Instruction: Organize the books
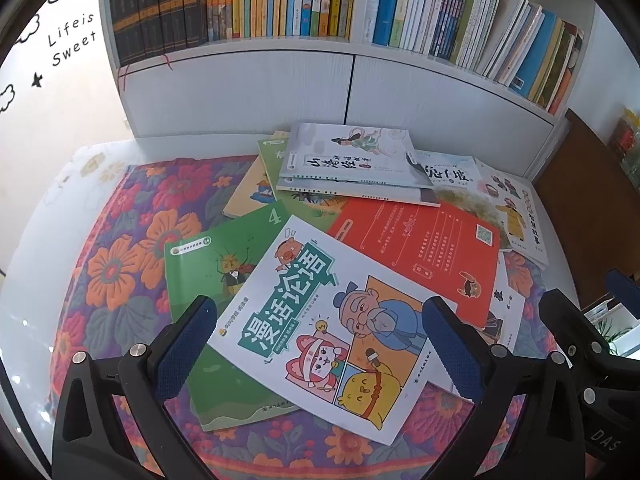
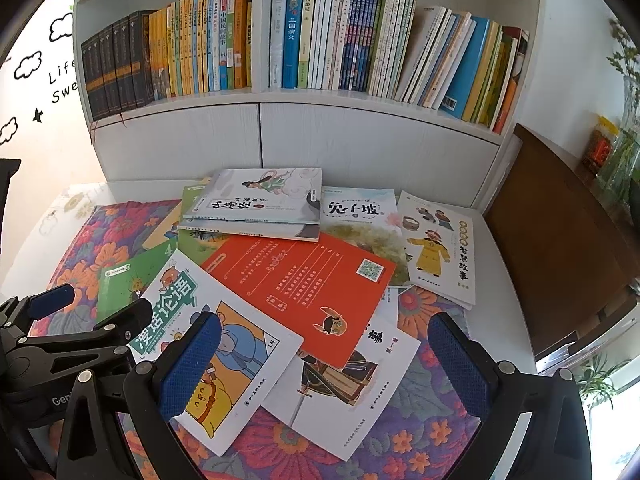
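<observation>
Several thin picture books lie scattered on a floral cloth [image 1: 120, 240] in front of a white bookshelf [image 1: 240, 52] [image 2: 320, 100]. Nearest is a white comic book [image 1: 320, 320] [image 2: 224, 344], overlapping a green book [image 1: 200, 264] [image 2: 124, 280] and a red book [image 1: 420, 248] [image 2: 304, 276]. A grey-white book [image 1: 348, 156] [image 2: 260, 196] tops the far pile. My left gripper [image 1: 320, 348] [image 2: 88, 306] hovers open above the comic book. Over the red book and a white warrior book [image 2: 344, 392], my right gripper [image 2: 326, 364] [image 1: 592, 300] is also open, holding nothing.
The shelf row is packed with upright books, those at the right end leaning. A book with a yellow-robed figure [image 2: 440, 252] lies at the cloth's right edge. A brown cabinet [image 2: 560, 240] stands to the right, with jars and plants [image 2: 616, 148] on it. White cupboard doors [image 2: 260, 148] sit below the shelf.
</observation>
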{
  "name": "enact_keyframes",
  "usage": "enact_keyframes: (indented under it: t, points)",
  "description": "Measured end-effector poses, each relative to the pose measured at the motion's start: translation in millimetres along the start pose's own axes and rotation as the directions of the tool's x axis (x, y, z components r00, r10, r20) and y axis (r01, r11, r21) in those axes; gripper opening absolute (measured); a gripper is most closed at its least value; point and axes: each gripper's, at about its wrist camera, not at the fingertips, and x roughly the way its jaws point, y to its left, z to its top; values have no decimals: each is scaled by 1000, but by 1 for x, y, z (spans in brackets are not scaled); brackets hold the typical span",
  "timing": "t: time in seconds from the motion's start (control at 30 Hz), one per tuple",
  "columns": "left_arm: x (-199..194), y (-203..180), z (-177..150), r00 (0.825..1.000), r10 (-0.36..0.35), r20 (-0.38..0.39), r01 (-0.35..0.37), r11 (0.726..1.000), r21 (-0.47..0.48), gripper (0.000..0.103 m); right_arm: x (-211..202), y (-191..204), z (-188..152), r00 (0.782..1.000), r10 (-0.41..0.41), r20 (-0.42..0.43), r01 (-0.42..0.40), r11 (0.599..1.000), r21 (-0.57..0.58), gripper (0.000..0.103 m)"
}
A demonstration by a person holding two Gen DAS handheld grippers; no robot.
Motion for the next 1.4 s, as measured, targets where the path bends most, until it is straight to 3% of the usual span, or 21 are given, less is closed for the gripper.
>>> enact_keyframes:
  t: [0.73,1.07,1.2,1.4]
  points:
    - [-7,0,-1,1000,5,24,-5,1000,5,102,-5,-1,0,1000,-5,20,5,1000,-8,103]
    - [-8,0,0,1000,-12,29,12,1000,6,102,-10,-1,1,998,38,57,-38,999,-1,103]
    - [-9,-1,0,999,-16,30,15,1000,9,102,-10,-7,0,992,111,60,-114,993,40,103]
    - [-9,-2,0,999,-8,37,8,1000,11,102,-9,-6,-1,996,64,59,-66,997,34,103]
